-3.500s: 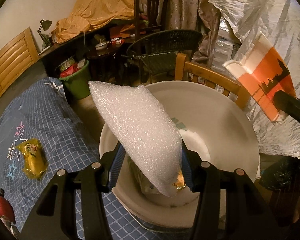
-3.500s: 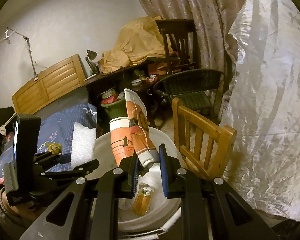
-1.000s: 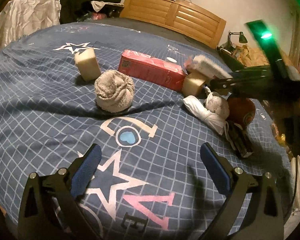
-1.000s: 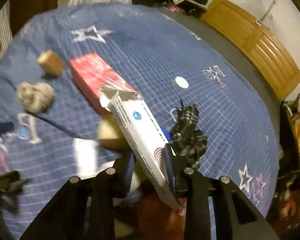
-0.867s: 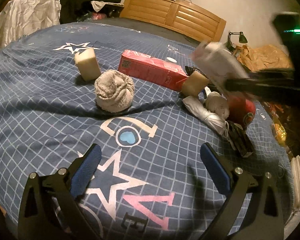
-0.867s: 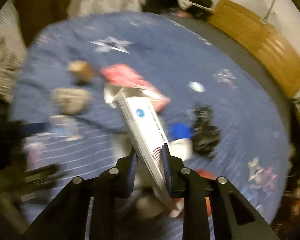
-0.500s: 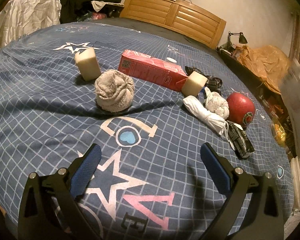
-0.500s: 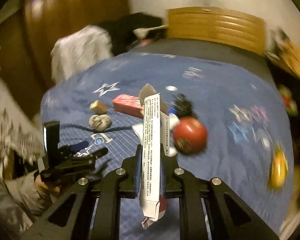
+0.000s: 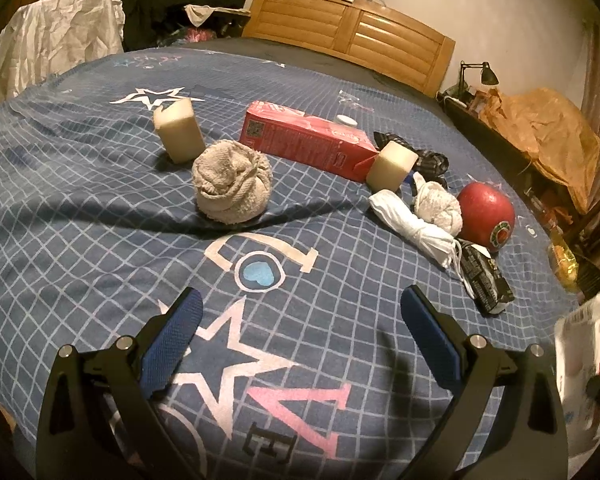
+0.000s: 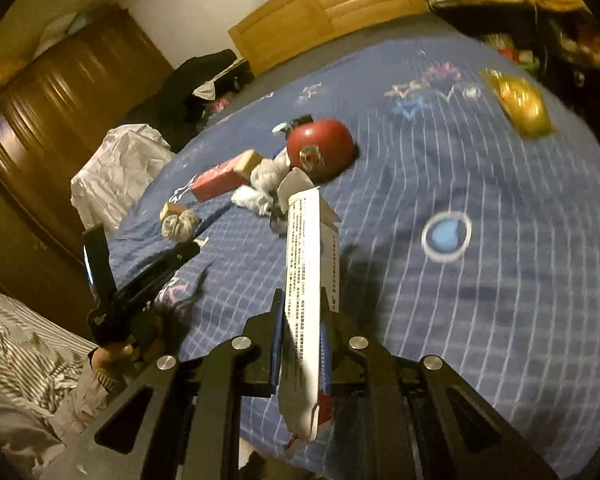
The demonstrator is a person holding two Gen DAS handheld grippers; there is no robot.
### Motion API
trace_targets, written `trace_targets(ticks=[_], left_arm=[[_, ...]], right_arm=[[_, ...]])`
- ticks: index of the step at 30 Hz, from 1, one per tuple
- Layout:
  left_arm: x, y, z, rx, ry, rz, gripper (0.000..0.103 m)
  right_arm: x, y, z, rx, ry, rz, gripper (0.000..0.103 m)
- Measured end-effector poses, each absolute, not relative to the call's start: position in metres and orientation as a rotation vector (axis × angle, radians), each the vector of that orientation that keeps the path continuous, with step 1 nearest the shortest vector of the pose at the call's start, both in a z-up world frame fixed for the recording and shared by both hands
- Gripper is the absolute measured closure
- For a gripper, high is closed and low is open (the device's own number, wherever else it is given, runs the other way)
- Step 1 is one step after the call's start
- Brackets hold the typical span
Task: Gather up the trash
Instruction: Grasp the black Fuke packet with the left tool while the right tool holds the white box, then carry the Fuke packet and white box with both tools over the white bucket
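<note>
Your right gripper point(image 10: 302, 354) clamps its jaws on the white box point(image 10: 309, 280), likely binning it. Your left gripper point(image 9: 302, 334) hangs with jaws open over the bed point(image 9: 80, 216), ready for more.

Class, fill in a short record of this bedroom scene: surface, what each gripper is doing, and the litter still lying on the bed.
Surface: blue checked bedspread with stars
Left gripper: open, empty, above the bedspread
Right gripper: shut on a long white printed cardboard box
Litter on bed: red rectangular carton, crumpled beige cloth ball, two cream foam blocks, red round ball, black crushed drink carton
</note>
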State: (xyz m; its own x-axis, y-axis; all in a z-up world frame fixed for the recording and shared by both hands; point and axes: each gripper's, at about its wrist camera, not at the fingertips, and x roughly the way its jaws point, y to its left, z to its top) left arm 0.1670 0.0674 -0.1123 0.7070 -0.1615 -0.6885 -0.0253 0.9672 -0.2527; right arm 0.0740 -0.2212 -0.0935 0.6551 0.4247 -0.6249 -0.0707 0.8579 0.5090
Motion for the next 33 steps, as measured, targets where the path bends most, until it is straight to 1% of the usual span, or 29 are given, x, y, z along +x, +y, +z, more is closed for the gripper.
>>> trace_targets(ticks=[10,13,17,21,22,24,25,26,27,28,29,33], left_arm=[[0.169,0.053,-0.111,-0.196,0.801,-0.021,0.007],[0.163,0.024,-0.1,-0.09,0.772,-0.037,0.007],[0.167,-0.027,-0.084,-0.093,0.821,-0.175,0.007],[0.184,-0.082,-0.087,-0.036,0.874,-0.219,0.009],[0.192,-0.094,-0.09,-0.037,0.888,-0.215,0.012],[0.205,-0.113,-0.098,-0.029,0.919,-0.2,0.015],[0.213,-0.122,-0.104,-0.019,0.946,-0.183,0.019],[0.219,-0.129,-0.109,-0.005,0.968,-0.172,0.029],[0.222,-0.133,-0.112,0.01,0.981,-0.165,0.032],[0.222,-0.134,-0.113,0.023,0.966,-0.148,0.041],[0.219,-0.133,-0.11,0.021,0.956,-0.145,0.055],[0.2,-0.12,-0.104,0.029,0.954,-0.152,0.059]], right_arm=[[0.056,-0.238,-0.096,0.535,0.76,0.288,0.087],[0.051,-0.248,-0.098,0.557,0.743,0.273,0.087],[0.043,-0.265,-0.102,0.589,0.727,0.245,0.087],[0.033,-0.279,-0.102,0.616,0.702,0.225,0.087],[0.03,-0.283,-0.102,0.622,0.695,0.223,0.087],[0.026,-0.287,-0.101,0.631,0.687,0.218,0.087],[0.024,-0.29,-0.101,0.636,0.68,0.217,0.087],[0.023,-0.292,-0.101,0.638,0.678,0.215,0.087],[0.021,-0.294,-0.101,0.64,0.675,0.214,0.087],[0.02,-0.295,-0.101,0.643,0.672,0.214,0.087],[0.018,-0.297,-0.101,0.647,0.667,0.216,0.087],[0.017,-0.299,-0.105,0.654,0.662,0.226,0.087]])
